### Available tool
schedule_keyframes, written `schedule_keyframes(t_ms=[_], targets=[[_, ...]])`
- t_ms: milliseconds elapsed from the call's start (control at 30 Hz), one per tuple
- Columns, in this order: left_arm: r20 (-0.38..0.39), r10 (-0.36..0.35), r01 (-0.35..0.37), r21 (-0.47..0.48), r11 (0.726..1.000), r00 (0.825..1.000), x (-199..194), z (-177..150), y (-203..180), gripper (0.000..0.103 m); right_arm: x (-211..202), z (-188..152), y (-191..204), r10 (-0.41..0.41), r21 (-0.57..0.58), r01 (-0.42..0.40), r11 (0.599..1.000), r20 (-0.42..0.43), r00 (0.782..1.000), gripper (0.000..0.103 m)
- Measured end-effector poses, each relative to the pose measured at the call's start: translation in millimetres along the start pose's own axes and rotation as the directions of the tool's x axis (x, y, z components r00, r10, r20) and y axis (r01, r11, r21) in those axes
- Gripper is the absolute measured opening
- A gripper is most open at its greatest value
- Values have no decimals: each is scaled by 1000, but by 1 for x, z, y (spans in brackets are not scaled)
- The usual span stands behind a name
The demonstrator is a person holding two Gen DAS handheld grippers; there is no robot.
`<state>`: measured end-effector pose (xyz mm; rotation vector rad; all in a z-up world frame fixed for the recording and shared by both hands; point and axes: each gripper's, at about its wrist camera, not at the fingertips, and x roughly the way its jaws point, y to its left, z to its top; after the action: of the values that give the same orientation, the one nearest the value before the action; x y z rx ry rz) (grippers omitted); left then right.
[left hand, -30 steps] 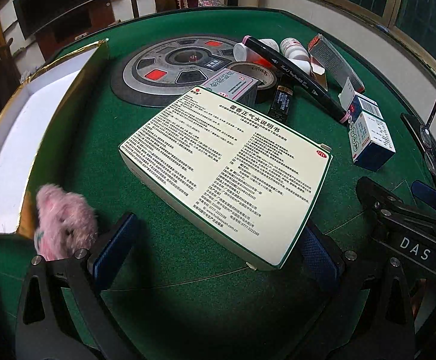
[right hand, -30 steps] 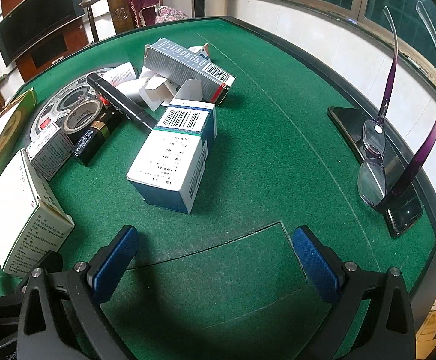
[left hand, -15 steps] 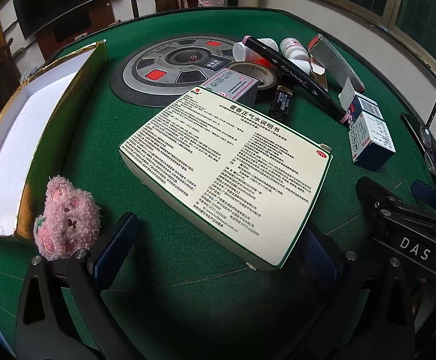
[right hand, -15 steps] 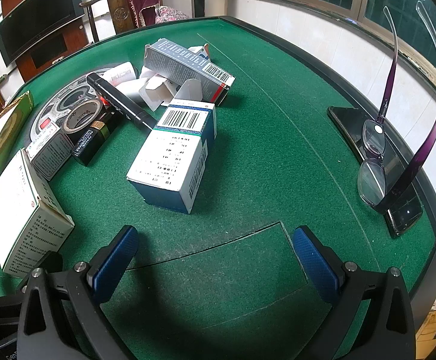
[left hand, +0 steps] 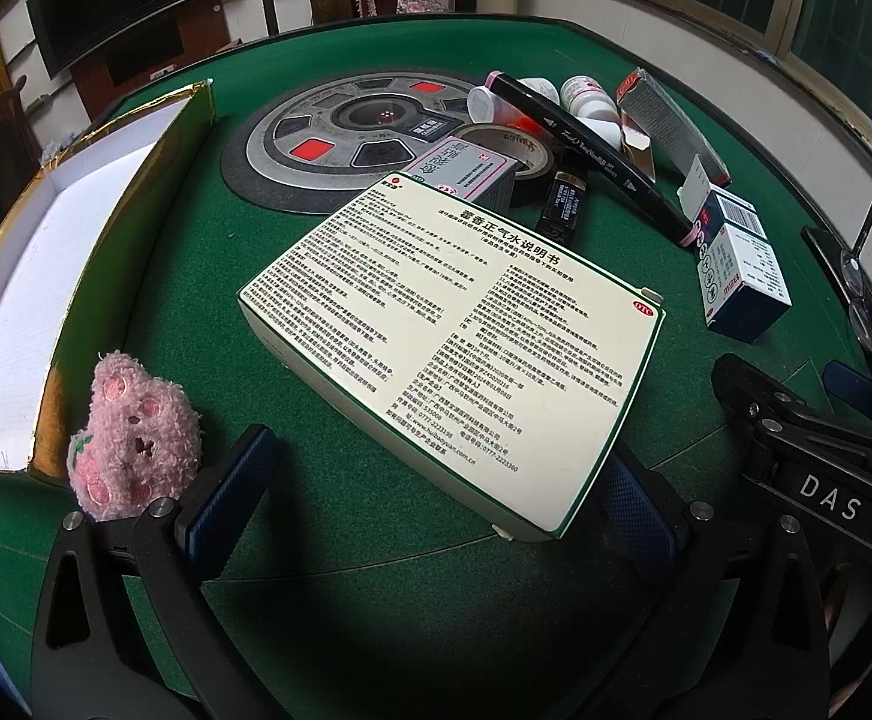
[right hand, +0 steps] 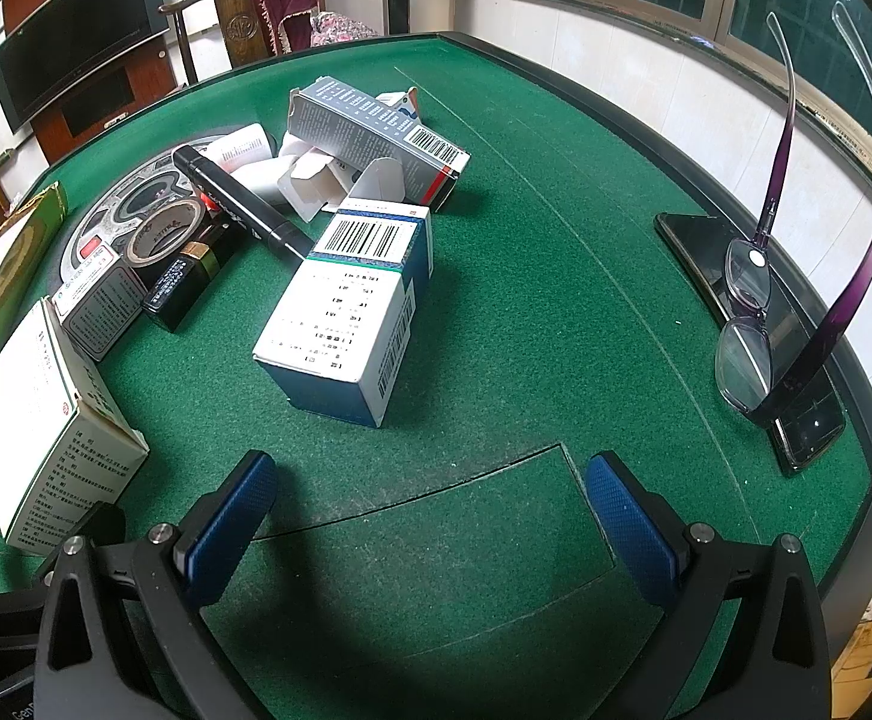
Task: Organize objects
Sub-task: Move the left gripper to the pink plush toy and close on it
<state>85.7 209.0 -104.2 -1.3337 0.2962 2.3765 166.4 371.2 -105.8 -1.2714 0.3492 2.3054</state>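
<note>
Medicine box (left hand: 454, 348) (flat, near table edge), left gripper (left hand: 430, 498) spread before it

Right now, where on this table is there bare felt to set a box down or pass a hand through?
Widest bare patch: between the blue-and-white box and the phone carrying the glasses. A narrower strip runs between the open tray and the large white box. Crowded: around the marker and tape roll.
</note>
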Motion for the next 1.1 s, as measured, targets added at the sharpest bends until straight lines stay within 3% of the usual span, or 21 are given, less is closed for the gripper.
schedule_keyframes(t_ms=[100, 200, 300, 367, 467, 567, 633, 733, 833, 867, 1033, 1100], targets=[[-3, -25, 25, 44, 999, 1000, 1, 2, -1, 103, 0, 0, 0, 13, -19, -13, 1000, 0, 1000, 103], [-24, -99, 102, 187, 977, 995, -4, 2, -17, 102, 1, 1, 3, 49, -68, -49, 996, -1, 999, 103], [51, -43, 26, 295, 955, 998, -20, 1, -35, 101, 1, 3, 7, 78, -109, -79, 991, -14, 997, 103], [78, -41, 12, 336, 942, 996, -31, -1, -37, 101, -1, 3, 3, 102, -108, -105, 989, -26, 994, 103], [90, -28, -8, 379, 925, 996, -46, -4, -23, 101, -21, -2, -8, 202, -68, -197, 978, 73, 977, 103], [93, -57, 17, 383, 923, 994, -63, -12, 7, 100, -40, -8, -16, 252, -67, -245, 967, 145, 957, 103], [93, -114, 72, 364, 929, 989, -76, -14, 33, 95, -52, -13, -18, 268, -93, -253, 963, 221, 938, 103], [88, -167, 129, 330, 935, 982, -83, -8, 66, 79, -74, -21, -14, 274, -180, -221, 958, 370, 888, 103], [64, -154, 128, 304, 944, 986, -76, -6, 79, 71, -93, -25, -10, 298, -229, -211, 950, 474, 829, 103], [64, -148, 122, 307, 944, 987, -76, -7, 78, 62, -96, -24, -10, 299, -232, -208, 950, 491, 818, 103], [12, -119, 110, 288, 951, 993, -54, -5, 78, 58, -96, -23, -4, 288, -241, -190, 952, 484, 826, 103], [20, -74, 66, 279, 958, 997, -48, -4, 78, 58, -96, -25, -6, 292, -238, -198, 951, 479, 828, 103]])
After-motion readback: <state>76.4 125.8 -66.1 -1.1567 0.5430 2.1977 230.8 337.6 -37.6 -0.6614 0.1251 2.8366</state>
